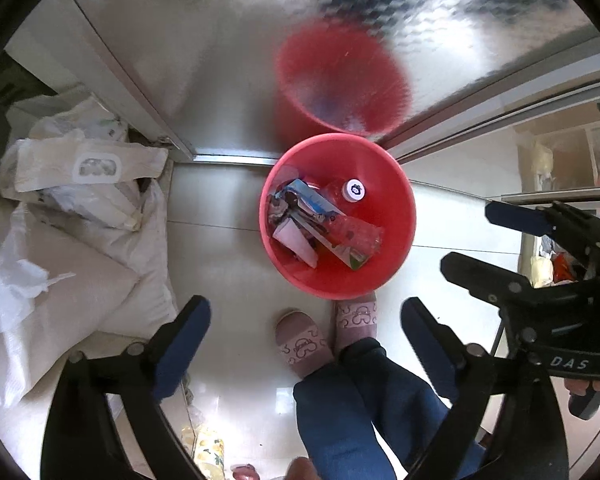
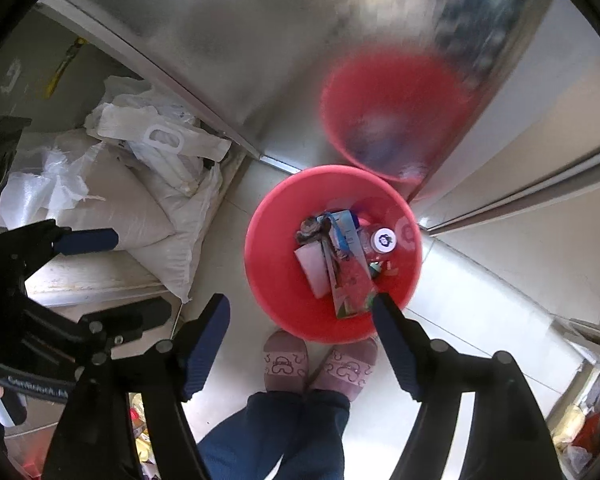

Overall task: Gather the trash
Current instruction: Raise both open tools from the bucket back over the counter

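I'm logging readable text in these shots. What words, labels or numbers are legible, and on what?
"DAS": black body of the right gripper, left wrist view.
"GenRobot.AI", partly cut off: black body of the left gripper, right wrist view.
Print on the cartons in the red plastic bucket: too blurred.
White bottle cap: a logo, no words.

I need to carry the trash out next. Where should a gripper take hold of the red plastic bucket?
Grip the red plastic bucket by its thin round rim, coming from straight above with one finger inside, one outside. The rim's far side is clearest; the trash lies in the middle.
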The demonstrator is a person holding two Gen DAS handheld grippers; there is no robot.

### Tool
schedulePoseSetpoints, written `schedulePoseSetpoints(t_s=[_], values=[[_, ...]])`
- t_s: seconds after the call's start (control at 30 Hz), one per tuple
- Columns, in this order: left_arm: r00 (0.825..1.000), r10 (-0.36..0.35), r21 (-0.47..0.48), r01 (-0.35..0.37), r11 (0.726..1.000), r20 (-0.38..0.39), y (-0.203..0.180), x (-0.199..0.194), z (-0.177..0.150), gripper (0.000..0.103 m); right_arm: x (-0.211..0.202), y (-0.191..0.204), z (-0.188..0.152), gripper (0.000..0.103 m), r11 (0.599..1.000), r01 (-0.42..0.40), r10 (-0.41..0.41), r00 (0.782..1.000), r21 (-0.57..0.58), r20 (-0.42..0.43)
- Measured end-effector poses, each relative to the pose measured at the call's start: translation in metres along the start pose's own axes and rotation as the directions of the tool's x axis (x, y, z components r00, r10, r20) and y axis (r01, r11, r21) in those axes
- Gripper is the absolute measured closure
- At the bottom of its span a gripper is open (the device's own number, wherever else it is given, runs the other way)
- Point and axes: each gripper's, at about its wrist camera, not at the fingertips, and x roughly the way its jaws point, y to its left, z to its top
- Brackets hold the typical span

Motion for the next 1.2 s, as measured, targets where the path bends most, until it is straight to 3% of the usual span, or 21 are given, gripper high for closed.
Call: schedulePoseSetpoints(t_s=[0.17,0.33,0.5,0.77,0.97,1.07,1.2], values=[[1.000,0.020,-0.007,-0.020,1.000,0.020,-0.014,-0.054,-0.014,0.000,-0.043,0.012,-0.006,0.029,0.999,-0.005,0.005,1.000,-0.042,0.016],[0.997,0.051,0.008,-0.051,0.999,0.066,-0.033,-0.132,-0.035,0.000,-0.107,0.028,-0.014,0.012,0.998,0.010,-0.006,0.999,-0.063,0.053],[0.992,0.071,-0.007,-0.070,0.997,0.102,-0.050,-0.207,-0.054,0.000,-0.174,0.045,-0.025,0.002,0.996,0.033,-0.026,0.997,-0.086,0.073],[0.978,0.104,-0.065,-0.093,0.993,0.180,-0.067,-0.300,-0.070,0.000,-0.257,0.055,-0.034,0.001,0.995,0.048,-0.038,0.992,-0.085,0.117],[0.947,0.154,-0.124,-0.123,0.985,0.281,-0.084,-0.368,-0.077,0.000,-0.315,0.064,-0.026,0.001,0.996,0.008,0.009,0.982,-0.090,0.191],[0.923,0.178,-0.162,-0.128,0.978,0.342,-0.088,-0.398,-0.076,0.000,-0.341,0.074,-0.021,0.001,0.992,0.024,0.008,0.968,-0.124,0.251],[0.903,0.193,-0.193,-0.127,0.973,0.383,-0.088,-0.426,-0.071,0.000,-0.367,0.075,-0.012,0.001,0.992,0.010,0.030,0.951,-0.127,0.309]])
